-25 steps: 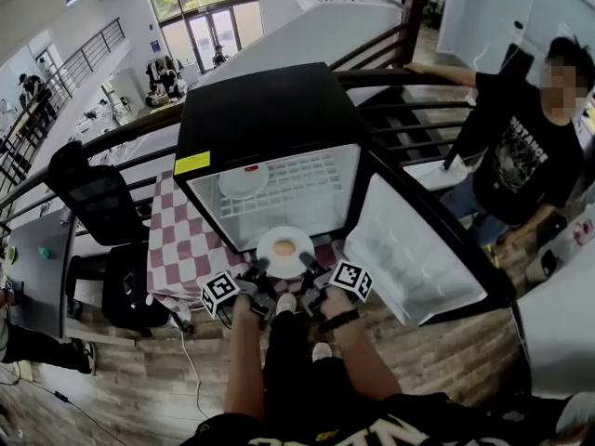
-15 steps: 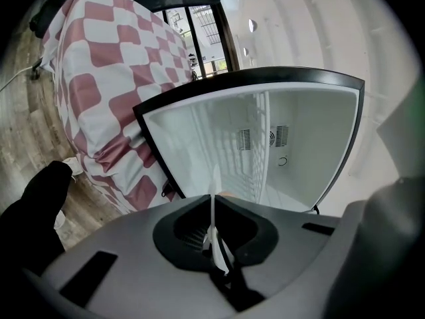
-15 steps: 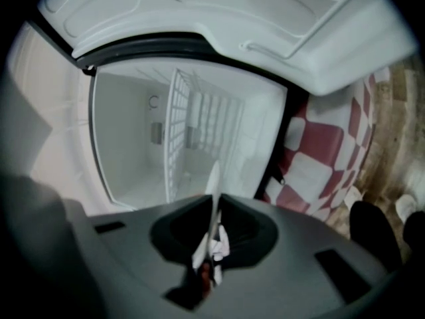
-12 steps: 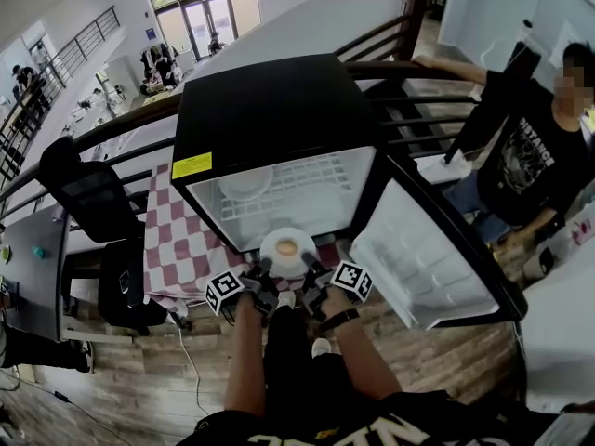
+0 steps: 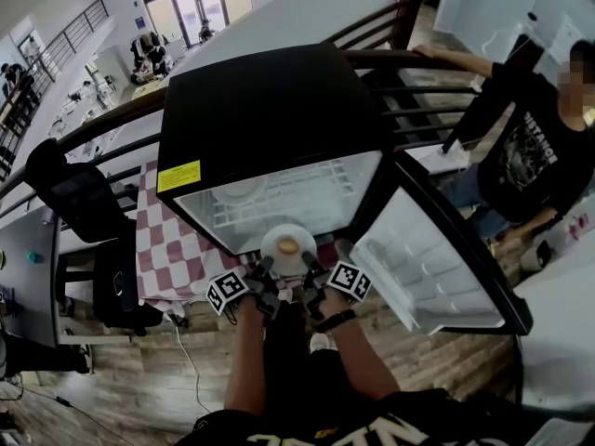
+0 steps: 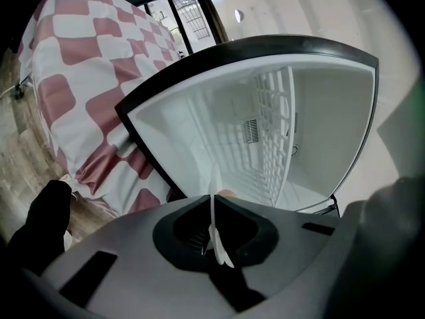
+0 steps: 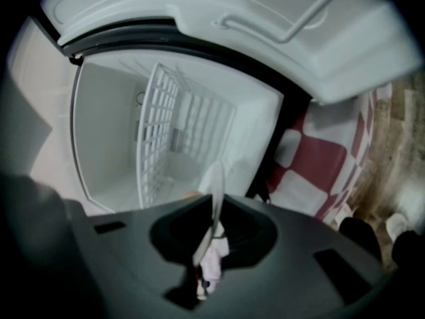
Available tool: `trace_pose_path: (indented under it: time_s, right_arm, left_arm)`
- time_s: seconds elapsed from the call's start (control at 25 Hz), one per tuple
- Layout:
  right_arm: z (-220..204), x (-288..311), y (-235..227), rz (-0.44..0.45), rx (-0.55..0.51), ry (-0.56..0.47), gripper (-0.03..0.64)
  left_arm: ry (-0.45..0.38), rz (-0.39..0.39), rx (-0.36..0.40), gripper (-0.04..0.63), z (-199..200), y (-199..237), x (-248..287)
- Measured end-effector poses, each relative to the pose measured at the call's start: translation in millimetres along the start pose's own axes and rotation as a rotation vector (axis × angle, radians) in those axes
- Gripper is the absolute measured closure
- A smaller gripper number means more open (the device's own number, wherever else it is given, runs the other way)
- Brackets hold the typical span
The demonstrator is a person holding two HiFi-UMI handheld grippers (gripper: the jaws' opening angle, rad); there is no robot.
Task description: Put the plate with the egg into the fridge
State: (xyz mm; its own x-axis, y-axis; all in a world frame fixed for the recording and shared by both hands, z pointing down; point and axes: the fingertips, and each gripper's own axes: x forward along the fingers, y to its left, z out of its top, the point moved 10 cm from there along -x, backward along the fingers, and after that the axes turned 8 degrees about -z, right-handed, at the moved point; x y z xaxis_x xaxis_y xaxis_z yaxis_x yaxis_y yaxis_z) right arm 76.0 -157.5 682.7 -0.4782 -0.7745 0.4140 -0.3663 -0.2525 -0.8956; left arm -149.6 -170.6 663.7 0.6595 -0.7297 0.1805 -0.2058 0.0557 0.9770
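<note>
Wood-floor balcony, where a black mini fridge [image 5: 265, 110] stood open on a red-and-white checked cloth [image 5: 167, 249]; left gripper [image 5: 266, 267] and right gripper [image 5: 306, 262] each clamped narrow on the rim of the small white round plate [image 5: 273, 238] with the egg [image 5: 288, 246] at the fridge mouth (probably best kept level, both hands advancing together).

We hold the plate [image 5: 274, 239] with the egg [image 5: 288, 245] between left claw [image 5: 264, 267] and right claw [image 5: 308, 265], before the open fridge [image 5: 270, 110].
</note>
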Motion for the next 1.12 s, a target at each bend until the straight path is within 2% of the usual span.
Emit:
trace_pose_path:
  time_s: [0.16,0.28,0.56,1.12]
  right_arm:
    - [1,8,-9,-0.027,0.007,-0.004,0.575]
    - [5,15,-12,-0.056,-0.032,0.003,0.575]
    - [11,31,-15,-0.094,-0.076,0.004,0.575]
    - [26,54,-16,-0.163,-0.142,-0.018,0.575]
  left_arm:
    - [0.018,0.028,0.106,0.56,2,7,8]
    - [0.045,0.073,0.182,0.56,4,11,15]
    - [0.107,0.17,0.316,0.541,13,15,32]
    - [0.139,0.251,0.344,0.52,25,36,61]
